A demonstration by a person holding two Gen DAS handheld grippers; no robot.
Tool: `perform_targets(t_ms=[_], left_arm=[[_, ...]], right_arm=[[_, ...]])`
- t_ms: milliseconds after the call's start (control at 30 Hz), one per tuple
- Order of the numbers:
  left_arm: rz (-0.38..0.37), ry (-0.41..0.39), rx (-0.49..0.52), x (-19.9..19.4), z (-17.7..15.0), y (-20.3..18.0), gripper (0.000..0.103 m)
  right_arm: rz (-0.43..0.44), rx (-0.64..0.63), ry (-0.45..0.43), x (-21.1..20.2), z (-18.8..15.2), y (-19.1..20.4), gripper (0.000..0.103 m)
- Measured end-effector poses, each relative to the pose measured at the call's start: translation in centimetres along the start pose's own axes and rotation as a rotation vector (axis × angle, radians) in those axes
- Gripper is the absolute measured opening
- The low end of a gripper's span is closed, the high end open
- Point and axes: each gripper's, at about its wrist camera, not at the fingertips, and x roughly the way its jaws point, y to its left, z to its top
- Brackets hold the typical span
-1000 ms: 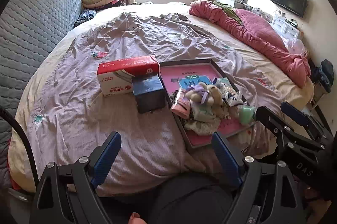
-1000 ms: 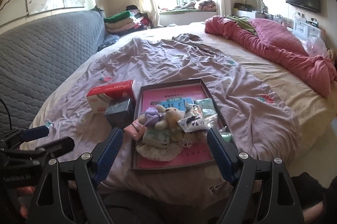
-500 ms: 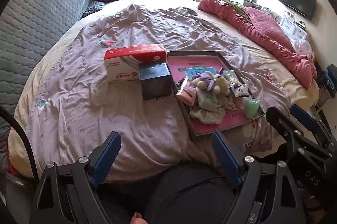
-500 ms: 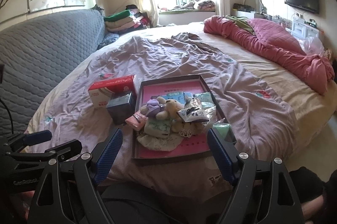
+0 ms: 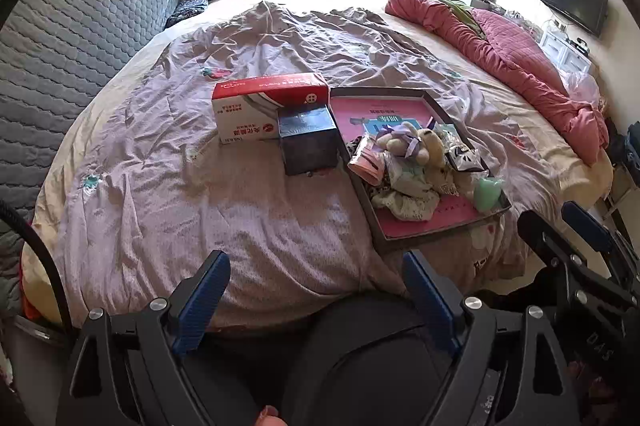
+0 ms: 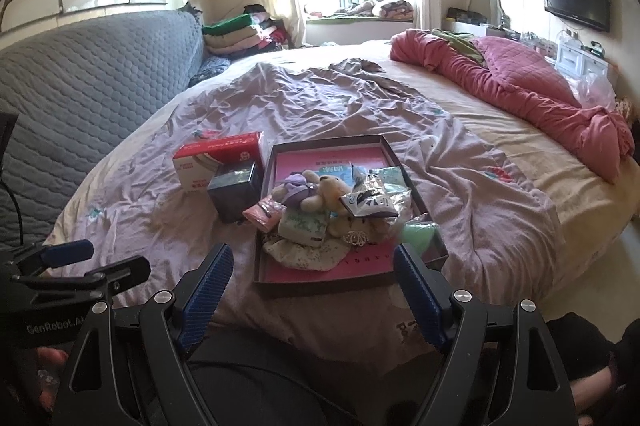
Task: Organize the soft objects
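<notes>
A dark tray with a pink floor (image 5: pixel 404 234) (image 6: pixel 276 278) lies on the bed near its front edge. It holds a pile of soft things: a plush bear with a purple bow (image 5: pixel 412 141) (image 6: pixel 316 191), a pink pouch (image 5: pixel 366 165) (image 6: pixel 264 216), floral cloth (image 5: pixel 404 203) (image 6: pixel 304 252), a foil packet (image 6: pixel 370 203) and a green cup (image 5: pixel 488 191) (image 6: pixel 418 236). My left gripper (image 5: pixel 316 300) is open and empty, short of the bed edge. My right gripper (image 6: pixel 310 290) is open and empty, just before the tray.
A red-and-white tissue box (image 5: pixel 268 107) (image 6: pixel 218 161) and a dark cube box (image 5: pixel 308 141) (image 6: pixel 236 191) stand left of the tray. A pink quilt (image 5: pixel 500 53) lies at the right. A grey padded headboard (image 5: pixel 60 57) runs along the left. Folded clothes (image 6: pixel 236 35) are stacked far back.
Both grippers have risen and drawn back a little, so the bed and tray sit lower and farther in view. Both stay open. Nothing on the bed has moved.
</notes>
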Motion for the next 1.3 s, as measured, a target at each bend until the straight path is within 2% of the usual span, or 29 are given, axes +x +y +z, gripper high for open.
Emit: perform_targets(t_ms=[167,1300], left_arm=[[0.001,-0.001,-0.017,0.0,-0.1,0.3,0.087],[0.015,0.019,-0.031,1.2,-0.4,0.8,0.087]], right_arm=[[0.013,0.025,0.011,0.3,-0.2,-0.3,0.083],[0.042,-0.004,0.032,1.0,-0.9,0.6,0.083]])
